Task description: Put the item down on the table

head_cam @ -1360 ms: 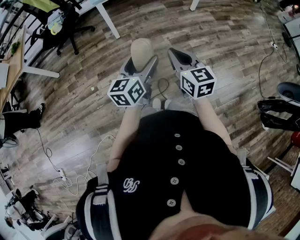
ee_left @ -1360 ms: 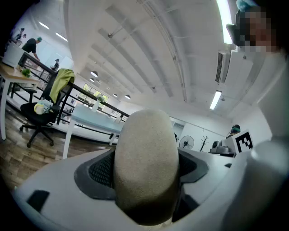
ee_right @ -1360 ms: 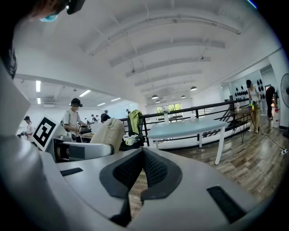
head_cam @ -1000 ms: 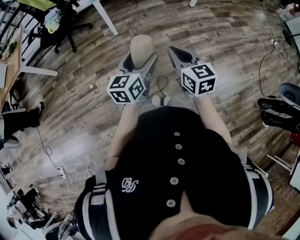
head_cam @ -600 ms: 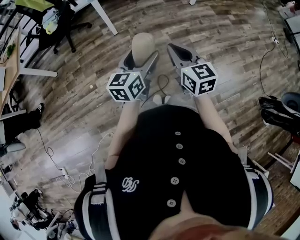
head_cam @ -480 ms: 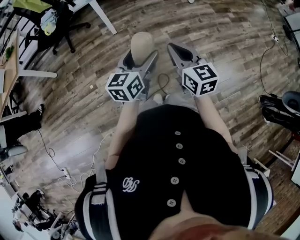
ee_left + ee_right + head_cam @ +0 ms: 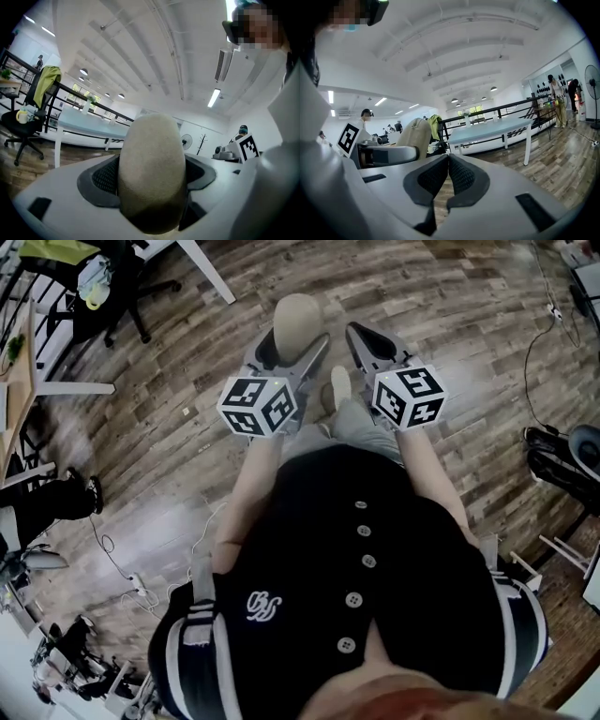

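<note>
Now, your left gripper (image 7: 291, 341) has its jaws wide apart, and their black ribbed pads (image 7: 104, 177) press on both sides of the beige egg-shaped item with a matte, slightly fuzzy surface (image 7: 151, 159). The item stands upright between the pads, and its rounded top rises above the jaws. It is in the air, in front of your body and over the brown wooden plank floor (image 7: 450, 306); it touches nothing but the gripper.

Your right gripper (image 7: 448, 161) has its jaws closed, the two black pads meeting at their tips, and nothing is between them. It is just beside the left gripper, at about the same height, and both point forward, away from you. From the right gripper view you can see the item at the left side, clamped in the other gripper.

Behind the jaws, the left cube with black and white square markers (image 7: 258, 406) and the right cube with the same markers (image 7: 410, 397) sit just in front of your black buttoned shirt (image 7: 356, 559). Between the two grippers a pale shoe (image 7: 339, 387) shows on the floor.

Further away, a long white-legged table with a pale top (image 7: 492, 129) stands beside a black railing, well apart from the item. A black office chair (image 7: 23, 126) with a yellow-green jacket (image 7: 44, 79) over its back stands at the left.
</note>
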`<act>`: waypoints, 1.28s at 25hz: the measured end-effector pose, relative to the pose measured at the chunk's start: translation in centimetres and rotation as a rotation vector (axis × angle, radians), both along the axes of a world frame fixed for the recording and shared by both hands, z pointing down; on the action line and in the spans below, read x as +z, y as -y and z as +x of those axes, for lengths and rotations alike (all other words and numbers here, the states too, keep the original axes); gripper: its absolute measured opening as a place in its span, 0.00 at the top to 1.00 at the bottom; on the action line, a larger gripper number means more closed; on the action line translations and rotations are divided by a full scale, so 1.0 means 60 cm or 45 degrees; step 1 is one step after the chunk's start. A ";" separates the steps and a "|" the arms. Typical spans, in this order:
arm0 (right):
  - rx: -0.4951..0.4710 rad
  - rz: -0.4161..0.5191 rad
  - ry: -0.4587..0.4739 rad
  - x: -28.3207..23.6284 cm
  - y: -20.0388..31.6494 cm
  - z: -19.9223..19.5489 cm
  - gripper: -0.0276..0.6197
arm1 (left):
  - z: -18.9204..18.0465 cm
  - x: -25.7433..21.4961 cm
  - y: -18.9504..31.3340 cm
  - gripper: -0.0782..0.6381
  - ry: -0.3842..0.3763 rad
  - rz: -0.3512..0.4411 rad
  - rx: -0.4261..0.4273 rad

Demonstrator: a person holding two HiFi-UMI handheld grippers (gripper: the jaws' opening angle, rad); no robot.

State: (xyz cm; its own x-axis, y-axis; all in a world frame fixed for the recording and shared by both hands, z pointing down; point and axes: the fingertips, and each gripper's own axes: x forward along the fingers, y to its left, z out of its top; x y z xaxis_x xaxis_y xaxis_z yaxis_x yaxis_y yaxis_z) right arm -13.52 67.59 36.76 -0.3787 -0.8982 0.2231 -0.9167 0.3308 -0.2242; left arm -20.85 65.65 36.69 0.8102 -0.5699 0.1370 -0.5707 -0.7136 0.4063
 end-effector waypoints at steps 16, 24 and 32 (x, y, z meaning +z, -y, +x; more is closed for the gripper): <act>-0.116 0.093 0.023 -0.026 0.311 0.086 0.86 | 0.057 -0.017 0.290 0.35 0.029 0.033 -0.135; -0.181 0.113 -0.011 -0.039 0.455 0.148 0.86 | 0.126 -0.032 0.434 0.35 -0.006 0.058 -0.167; -0.172 0.063 -0.007 -0.021 0.537 0.183 0.86 | 0.157 -0.021 0.512 0.35 0.003 0.012 -0.177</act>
